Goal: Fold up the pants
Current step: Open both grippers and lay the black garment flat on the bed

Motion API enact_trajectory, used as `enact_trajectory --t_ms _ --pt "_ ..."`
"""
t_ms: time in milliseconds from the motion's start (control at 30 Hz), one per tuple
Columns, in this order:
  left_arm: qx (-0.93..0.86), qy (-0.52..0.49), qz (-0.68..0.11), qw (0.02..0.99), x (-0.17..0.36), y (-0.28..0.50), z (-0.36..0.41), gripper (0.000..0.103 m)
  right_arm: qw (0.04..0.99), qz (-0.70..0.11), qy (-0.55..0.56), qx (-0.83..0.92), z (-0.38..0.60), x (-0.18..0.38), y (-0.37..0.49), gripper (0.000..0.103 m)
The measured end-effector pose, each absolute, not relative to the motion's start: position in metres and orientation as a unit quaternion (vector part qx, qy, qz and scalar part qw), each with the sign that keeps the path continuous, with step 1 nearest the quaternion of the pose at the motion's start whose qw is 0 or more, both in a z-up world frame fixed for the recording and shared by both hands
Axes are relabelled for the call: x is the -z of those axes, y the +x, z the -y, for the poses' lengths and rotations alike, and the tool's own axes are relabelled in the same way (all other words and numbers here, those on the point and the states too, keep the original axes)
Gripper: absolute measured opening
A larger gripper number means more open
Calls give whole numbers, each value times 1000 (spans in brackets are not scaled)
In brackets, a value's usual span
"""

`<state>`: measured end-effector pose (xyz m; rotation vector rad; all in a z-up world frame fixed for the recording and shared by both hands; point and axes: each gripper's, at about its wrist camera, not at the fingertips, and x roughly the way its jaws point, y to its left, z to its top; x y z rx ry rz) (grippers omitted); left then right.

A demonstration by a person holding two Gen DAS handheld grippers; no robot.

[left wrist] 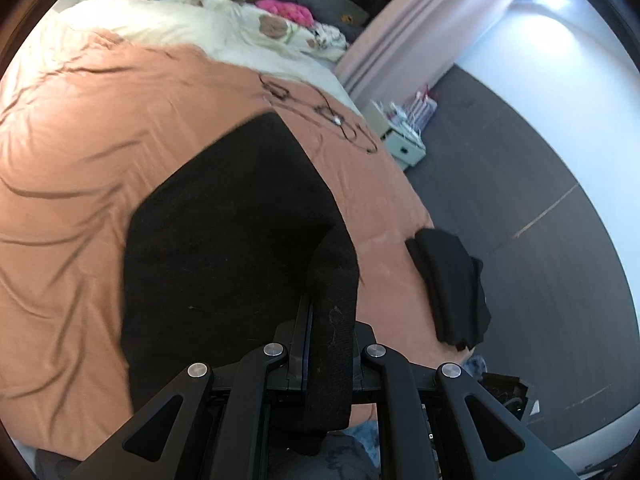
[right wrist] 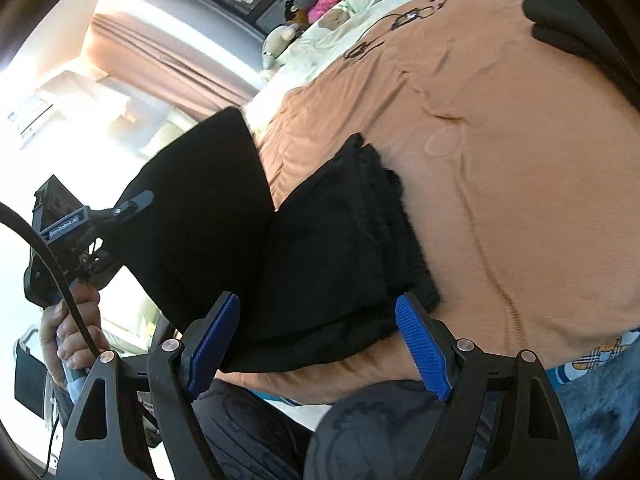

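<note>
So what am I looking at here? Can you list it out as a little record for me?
place: bed with an orange cover
item being folded: black pants
left gripper: shut on the pants, holding part of them lifted
right gripper: open, gripping nothing, pants edge between its blue pads
other clothing: a second black garment at the bed's edge
background: soft toys, pink curtain

An orange bedspread (left wrist: 80,152) covered the bed; a pink plush toy (left wrist: 285,11) lay at twelve o'clock, a white nightstand (left wrist: 406,148) at two.
</note>
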<state>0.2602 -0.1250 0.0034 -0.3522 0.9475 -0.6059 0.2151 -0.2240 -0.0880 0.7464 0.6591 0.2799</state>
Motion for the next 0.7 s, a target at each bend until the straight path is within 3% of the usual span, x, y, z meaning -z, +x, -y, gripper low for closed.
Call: enact_trajectory --t_ms 500,533,600,700 --pt "303 -104 -513 796 57 263 215 11 859 -313 392 -98 269 105 194 80" --pt "305 -101 -516 794 60 262 219 14 859 -312 394 -99 269 105 193 80" --pt "314 -100 -524 786 64 259 224 34 857 -313 395 -104 268 103 193 80" --pt "327 -75 -534 776 62 253 230 56 857 -314 393 -111 266 101 194 80"
